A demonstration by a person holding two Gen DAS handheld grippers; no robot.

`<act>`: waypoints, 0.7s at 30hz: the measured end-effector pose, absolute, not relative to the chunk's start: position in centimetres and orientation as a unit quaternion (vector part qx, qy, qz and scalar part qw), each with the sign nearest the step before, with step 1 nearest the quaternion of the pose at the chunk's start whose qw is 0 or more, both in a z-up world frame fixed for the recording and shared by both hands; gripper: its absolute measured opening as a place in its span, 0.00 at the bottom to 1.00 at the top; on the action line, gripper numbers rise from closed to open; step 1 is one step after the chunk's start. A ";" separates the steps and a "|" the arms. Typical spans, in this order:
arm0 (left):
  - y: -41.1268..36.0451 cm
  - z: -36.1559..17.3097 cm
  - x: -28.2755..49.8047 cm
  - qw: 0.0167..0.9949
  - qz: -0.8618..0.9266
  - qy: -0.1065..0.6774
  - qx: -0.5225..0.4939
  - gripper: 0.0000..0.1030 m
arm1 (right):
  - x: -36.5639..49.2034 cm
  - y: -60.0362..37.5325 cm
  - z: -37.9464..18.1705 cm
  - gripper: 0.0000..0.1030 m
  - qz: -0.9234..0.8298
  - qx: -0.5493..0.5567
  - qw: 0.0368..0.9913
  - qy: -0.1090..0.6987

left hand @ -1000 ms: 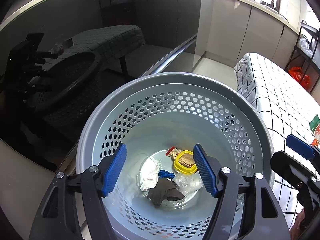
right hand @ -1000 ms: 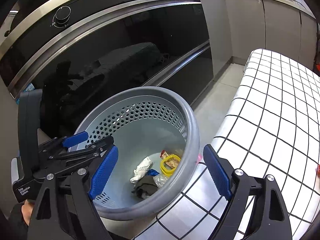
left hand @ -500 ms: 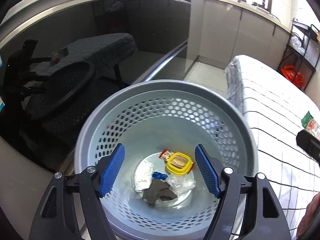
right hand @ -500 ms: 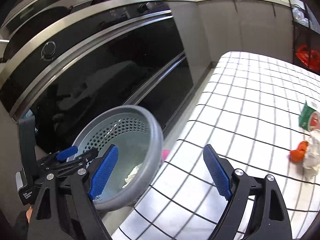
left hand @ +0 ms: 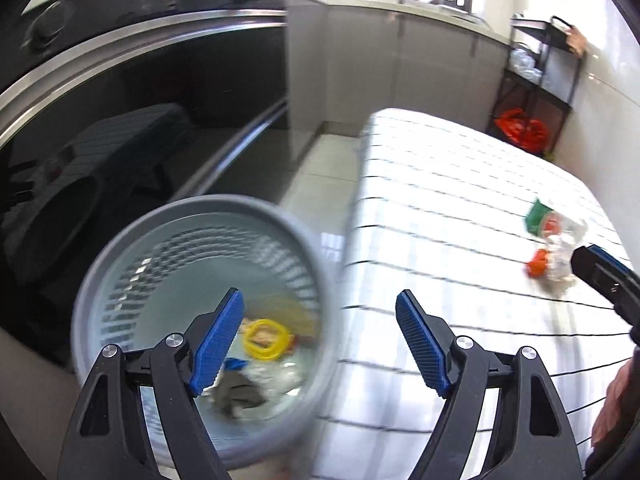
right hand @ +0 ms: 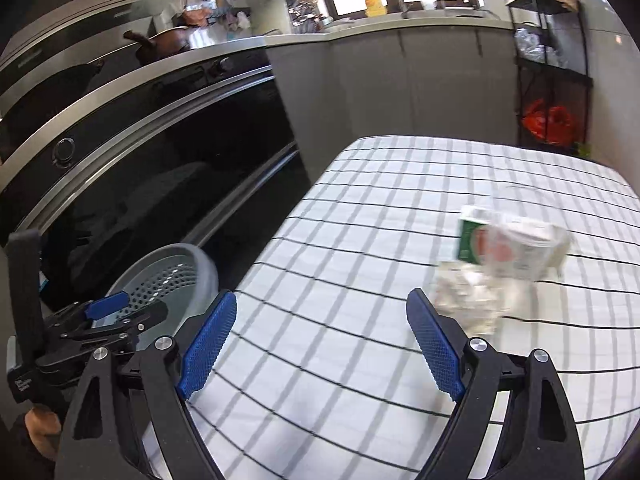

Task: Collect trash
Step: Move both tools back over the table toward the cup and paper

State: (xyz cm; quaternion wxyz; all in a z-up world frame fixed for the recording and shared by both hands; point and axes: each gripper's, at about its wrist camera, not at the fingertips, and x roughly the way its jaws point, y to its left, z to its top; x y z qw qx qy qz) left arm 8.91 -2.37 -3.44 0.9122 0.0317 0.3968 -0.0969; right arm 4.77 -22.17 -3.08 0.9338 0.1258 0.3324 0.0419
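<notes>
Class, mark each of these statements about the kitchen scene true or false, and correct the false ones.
1. The grey basket stands on the checked tablecloth. False: it sits beside the table, off its edge, in front of the dark oven door.
2. A yellow ring-shaped piece lies in the basket. True.
3. The right gripper holds the green carton. False: nothing is between its wide-open jaws; the green carton lies on the table.
4. Crumpled clear plastic lies next to the carton. True.
5. The left gripper is clamped on the basket's rim. False: its jaws are opening, gripping nothing.
</notes>
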 end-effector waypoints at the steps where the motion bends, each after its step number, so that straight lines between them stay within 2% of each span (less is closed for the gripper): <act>1: -3.3 -3.4 8.9 0.912 -0.104 0.395 0.032 0.75 | 4.4 -23.1 -3.0 0.81 0.035 0.125 0.935 0.331; 12: -13.7 -3.0 9.1 0.907 -0.176 0.377 0.061 0.77 | 0.6 -33.0 -3.0 0.81 -0.082 0.140 0.943 0.291; 21: -16.3 -4.7 10.0 0.907 -0.174 0.377 0.069 0.80 | 1.8 -34.6 -4.9 0.81 -0.096 0.147 0.935 0.308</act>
